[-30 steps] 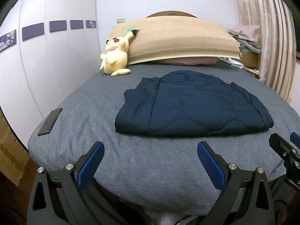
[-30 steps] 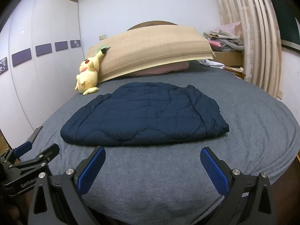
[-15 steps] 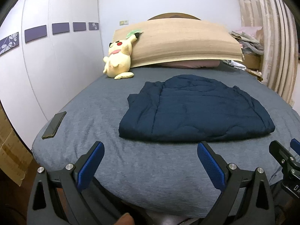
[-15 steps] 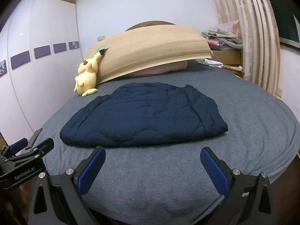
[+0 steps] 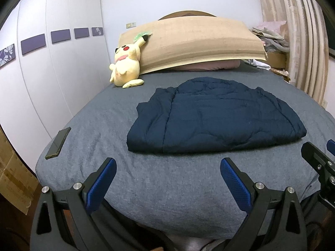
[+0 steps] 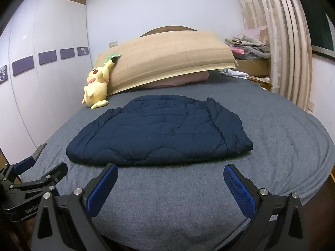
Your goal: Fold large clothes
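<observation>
A dark navy quilted jacket (image 5: pixel 213 117) lies folded flat in the middle of the grey bed (image 5: pixel 167 179); it also shows in the right wrist view (image 6: pixel 161 133). My left gripper (image 5: pixel 167 165) is open and empty, above the foot end of the bed, short of the jacket's near edge. My right gripper (image 6: pixel 170 171) is open and empty, also just short of the jacket's near edge. The right gripper shows at the right edge of the left wrist view (image 5: pixel 322 163). The left gripper shows at the lower left of the right wrist view (image 6: pixel 31 177).
A yellow plush toy (image 5: pixel 125 67) leans on a tan mat (image 5: pixel 192 41) propped at the headboard. A dark phone (image 5: pixel 57 140) lies at the bed's left edge. White wardrobe doors (image 5: pixel 52 73) stand left, curtains (image 5: pixel 297 41) and piled clutter (image 5: pixel 270 39) right.
Both grippers stay open and empty. The views have shifted slightly, with the jacket lying still on the bed.
</observation>
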A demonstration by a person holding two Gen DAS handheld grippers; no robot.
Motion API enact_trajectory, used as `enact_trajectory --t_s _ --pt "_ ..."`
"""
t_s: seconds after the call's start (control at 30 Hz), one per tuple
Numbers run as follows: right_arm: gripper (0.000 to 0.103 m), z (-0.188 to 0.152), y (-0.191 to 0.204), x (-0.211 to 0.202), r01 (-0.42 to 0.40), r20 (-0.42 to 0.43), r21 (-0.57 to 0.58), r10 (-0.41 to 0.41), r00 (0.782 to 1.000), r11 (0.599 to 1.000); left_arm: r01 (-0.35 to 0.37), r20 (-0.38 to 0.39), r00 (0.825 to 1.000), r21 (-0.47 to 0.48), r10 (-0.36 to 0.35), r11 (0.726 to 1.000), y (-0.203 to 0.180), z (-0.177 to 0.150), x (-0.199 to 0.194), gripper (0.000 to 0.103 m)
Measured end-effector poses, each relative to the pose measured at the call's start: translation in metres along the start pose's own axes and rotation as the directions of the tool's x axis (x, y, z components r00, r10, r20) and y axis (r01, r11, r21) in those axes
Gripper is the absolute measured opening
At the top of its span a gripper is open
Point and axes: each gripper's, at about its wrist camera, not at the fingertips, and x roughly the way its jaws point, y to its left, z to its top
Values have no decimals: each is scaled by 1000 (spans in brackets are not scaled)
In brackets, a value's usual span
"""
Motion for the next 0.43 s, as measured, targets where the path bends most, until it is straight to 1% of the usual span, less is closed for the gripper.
enact_trajectory --t_s 0.13,0.23,0.43 --pt "102 0 2 0 1 -2 -6 -1 1000 1000 6 -11 1000 3 -6 1000 0 -1 2 99" --pt "102 0 2 0 1 1 -7 -1 1000 1000 6 4 1000 8 -7 1000 0 -1 -1 99" --pt "102 0 1 -2 2 -1 -7 -2 1000 1000 18 -2 1000 18 -18 1000 -4 -3 0 99"
